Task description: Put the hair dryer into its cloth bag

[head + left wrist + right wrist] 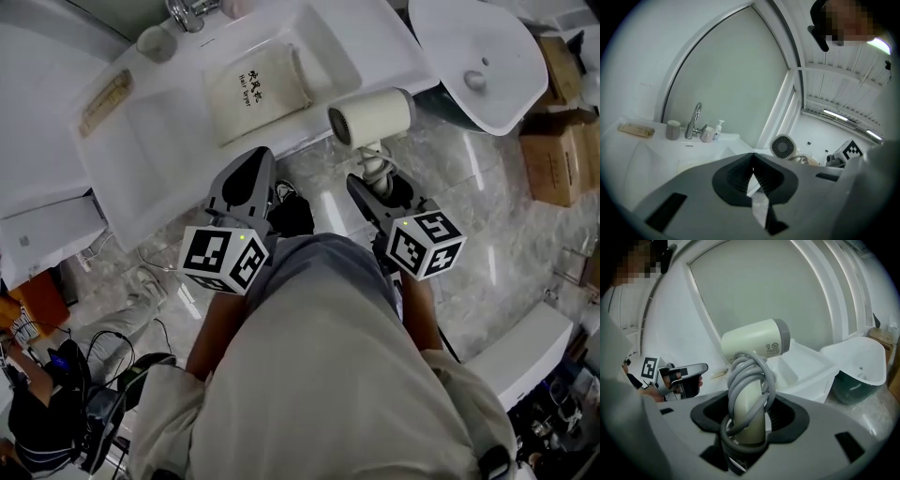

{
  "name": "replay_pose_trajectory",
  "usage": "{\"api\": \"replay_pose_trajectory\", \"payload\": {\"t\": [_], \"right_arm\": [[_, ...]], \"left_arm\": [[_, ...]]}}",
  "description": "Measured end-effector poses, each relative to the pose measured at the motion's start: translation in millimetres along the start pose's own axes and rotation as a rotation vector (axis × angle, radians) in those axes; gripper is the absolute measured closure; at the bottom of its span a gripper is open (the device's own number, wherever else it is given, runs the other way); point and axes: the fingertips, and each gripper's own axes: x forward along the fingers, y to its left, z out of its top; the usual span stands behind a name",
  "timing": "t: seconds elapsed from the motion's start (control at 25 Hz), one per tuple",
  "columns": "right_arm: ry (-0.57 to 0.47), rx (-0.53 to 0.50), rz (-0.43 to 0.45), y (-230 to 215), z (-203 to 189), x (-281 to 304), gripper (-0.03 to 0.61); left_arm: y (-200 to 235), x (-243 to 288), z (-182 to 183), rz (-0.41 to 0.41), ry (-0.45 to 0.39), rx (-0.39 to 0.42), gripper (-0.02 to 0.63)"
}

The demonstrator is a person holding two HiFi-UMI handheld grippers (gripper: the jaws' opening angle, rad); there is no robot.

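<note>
The cream cloth bag [255,89] with dark print lies flat in the sink basin of the white counter [141,159]. The cream hair dryer [372,117] is held up in front of the counter's edge, its grey cord wound round the handle [746,394]. My right gripper [375,180] [749,417] is shut on that handle. The dryer's rear grille [783,146] shows in the left gripper view. My left gripper [249,186] [753,161] is shut with nothing in it, left of the dryer and just short of the counter's edge; it also shows in the right gripper view [679,376].
A faucet [187,13], a grey cup [157,42], a soap bottle [719,128] and a wooden comb-like piece [103,101] sit on the counter. A white tub [478,58] and cardboard boxes [553,155] stand to the right. Cables [112,375] lie on the floor at the left.
</note>
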Motion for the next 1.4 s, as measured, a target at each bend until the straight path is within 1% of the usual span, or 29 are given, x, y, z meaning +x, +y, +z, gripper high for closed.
{"api": "replay_pose_trajectory", "payload": {"t": [0.12, 0.36, 0.52, 0.6, 0.92, 1.12, 1.4], "right_arm": [[0.005, -0.009, 0.006, -2.6, 12.5, 14.1, 0.333], [0.019, -0.025, 0.009, -3.7, 29.4, 37.2, 0.333], [0.042, -0.034, 0.008, -10.6, 32.0, 42.6, 0.333], [0.055, -0.033, 0.005, -15.3, 30.6, 44.4, 0.333], [0.106, -0.055, -0.002, -29.6, 29.1, 55.9, 0.333], [0.128, -0.062, 0.017, -40.8, 36.6, 68.1, 0.333], [0.169, -0.084, 0.048, -70.2, 49.3, 78.9, 0.333]], "left_arm": [[13.9, 8.7, 3.2, 0.007, 0.002, -0.001, 0.606], [45.8, 23.5, 0.6, 0.030, 0.029, -0.041, 0.606], [59.2, 29.1, -0.7, 0.078, 0.003, -0.051, 0.606], [65.8, 31.9, -5.1, 0.101, 0.006, -0.053, 0.606], [79.6, 44.9, -22.1, 0.131, 0.076, -0.044, 0.606], [83.2, 59.3, -27.3, 0.150, 0.102, -0.042, 0.606], [77.6, 90.0, -31.8, 0.182, 0.142, -0.029, 0.606]]}}
